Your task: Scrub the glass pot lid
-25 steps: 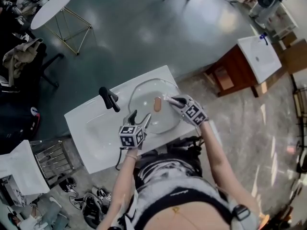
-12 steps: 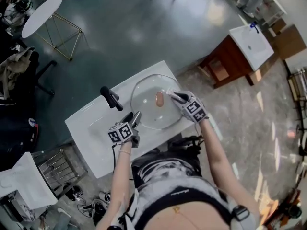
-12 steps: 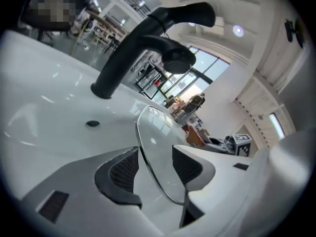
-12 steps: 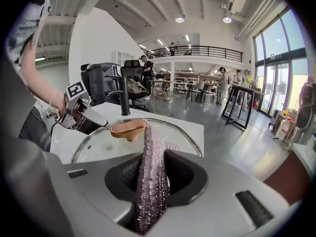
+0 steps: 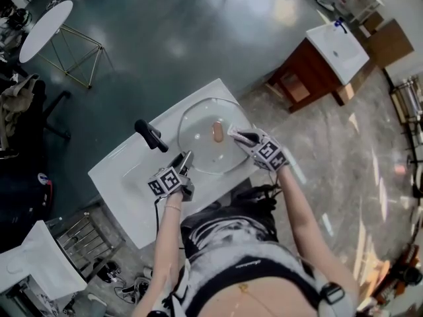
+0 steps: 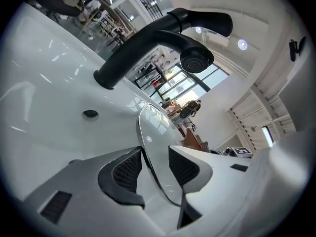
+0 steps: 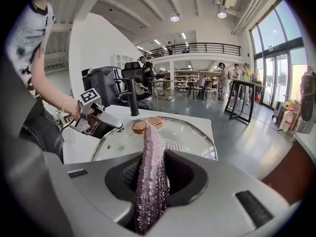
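Glass pot lid point(image 5: 201, 152) lies flat, dome up, on the right end of the white sink point(image 5: 122, 180), just right of the black faucet point(image 5: 151, 136). Its brown knob point(image 5: 217, 132) is up and roughly centred. Left gripper point(image 5: 186, 158) is at the lid's near-left rim, pointing toward the faucet. In the left gripper view the jaws have just been closing, with the rim running edge-on between the pads point(image 6: 129, 168). The rim sits against the left pad with a gap showing at the other, so it is straddling the rim, not clamped on it yet. A small dark hole point(image 6: 90, 113) shows in the basin wall below the faucet spout. Right gripper point(image 5: 235, 136) comes in from the lid's right side and is clenched on a purple glittery scrub cloth point(image 7: 149, 177). The cloth stands up between the pads, its free end over the glass just short of the knob. I can't tell whether the cloth touches the glass.
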`<state>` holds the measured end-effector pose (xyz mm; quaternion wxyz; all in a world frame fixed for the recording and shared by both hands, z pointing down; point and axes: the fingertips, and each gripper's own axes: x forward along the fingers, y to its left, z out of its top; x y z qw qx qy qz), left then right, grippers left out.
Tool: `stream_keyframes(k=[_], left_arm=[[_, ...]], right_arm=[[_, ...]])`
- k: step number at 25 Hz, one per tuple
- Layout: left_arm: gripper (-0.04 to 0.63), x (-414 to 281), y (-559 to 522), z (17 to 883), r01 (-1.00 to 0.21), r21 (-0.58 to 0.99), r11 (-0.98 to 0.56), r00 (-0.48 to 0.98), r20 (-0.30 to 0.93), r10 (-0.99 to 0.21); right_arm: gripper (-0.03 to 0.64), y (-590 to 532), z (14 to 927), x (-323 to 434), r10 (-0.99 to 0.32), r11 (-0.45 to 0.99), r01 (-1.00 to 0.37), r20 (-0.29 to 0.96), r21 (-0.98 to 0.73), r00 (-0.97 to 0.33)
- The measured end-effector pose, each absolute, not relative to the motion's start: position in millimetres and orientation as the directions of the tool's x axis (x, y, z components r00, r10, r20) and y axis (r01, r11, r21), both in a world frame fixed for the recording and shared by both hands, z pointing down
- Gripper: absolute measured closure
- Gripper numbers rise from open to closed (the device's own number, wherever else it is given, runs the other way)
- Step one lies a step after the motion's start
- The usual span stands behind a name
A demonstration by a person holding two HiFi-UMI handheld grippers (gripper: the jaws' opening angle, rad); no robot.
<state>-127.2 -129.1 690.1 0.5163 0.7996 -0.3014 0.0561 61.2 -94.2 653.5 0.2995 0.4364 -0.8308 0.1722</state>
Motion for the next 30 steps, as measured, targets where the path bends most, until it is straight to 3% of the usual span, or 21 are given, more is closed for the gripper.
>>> stream_keyframes(k=[11,17,21,30], left_arm=[[0.431,-126.6,-129.1,688.3,-0.556,0.78,-0.287,0.803,0.415,-0.428],[0.431,-130.8,-126.3,699.6,-0.565,0.778,-0.274,0.796,0.428,-0.428],[0.431,-128.7,-126.7,693.3,-0.562,0.779,-0.279,0.798,0.422,-0.43],[0.431,-128.3,-126.1,697.2,-0.559,0.781,-0.279,0.801,0.421,-0.426]], right_arm=[[0.522,-52.8,645.8,-4.2,-0.431,0.769,-0.633,0.66,-0.088,-0.616],[0.523,-47.3,642.8,-53.9,-0.335,0.851,-0.519,0.683,-0.076,-0.649],[0.523,-64.3,639.2,-69.9,-0.387,0.819,-0.57,0.678,-0.058,-0.625],[0.523,-106.4,642.9,-85.1,-0.564,0.647,-0.761,0.699,0.044,-0.439]])
